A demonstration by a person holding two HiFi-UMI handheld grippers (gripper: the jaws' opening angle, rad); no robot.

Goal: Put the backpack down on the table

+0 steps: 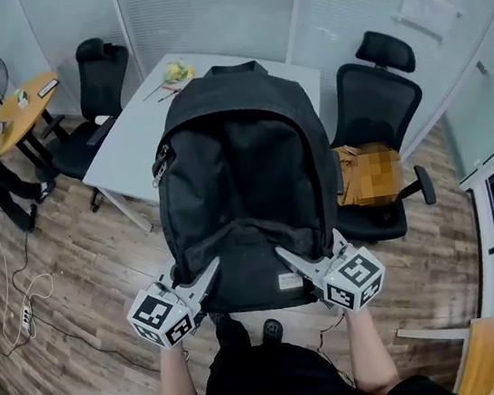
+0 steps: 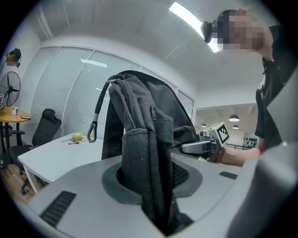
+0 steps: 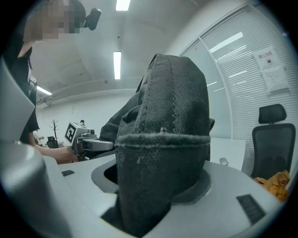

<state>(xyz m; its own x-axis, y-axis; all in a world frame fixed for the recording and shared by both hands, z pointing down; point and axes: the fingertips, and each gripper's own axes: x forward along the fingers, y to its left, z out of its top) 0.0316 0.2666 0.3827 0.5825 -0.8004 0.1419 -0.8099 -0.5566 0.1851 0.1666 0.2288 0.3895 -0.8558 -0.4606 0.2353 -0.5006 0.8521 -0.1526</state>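
left tool (image 1: 205,276), right tool (image 1: 291,261): each pinching a lower corner of backpack (image 1: 244,174) | backpack: held in air, not yet on surface (image 1: 129,136) | risk: thick fabric may slip from one pinch, bag drops to floor (image 1: 77,289)

Black office chairs (image 1: 378,101) stand on a wood-plank floor (image 1: 69,290) before frosted glass partitions (image 1: 212,10), under strip lights (image 3: 117,65).

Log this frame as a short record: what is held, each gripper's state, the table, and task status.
held item: black backpack, upright
left gripper: shut on backpack's lower left fabric
right gripper: shut on backpack's lower right fabric
table: white, beyond the backpack
status: backpack apparently not yet set down
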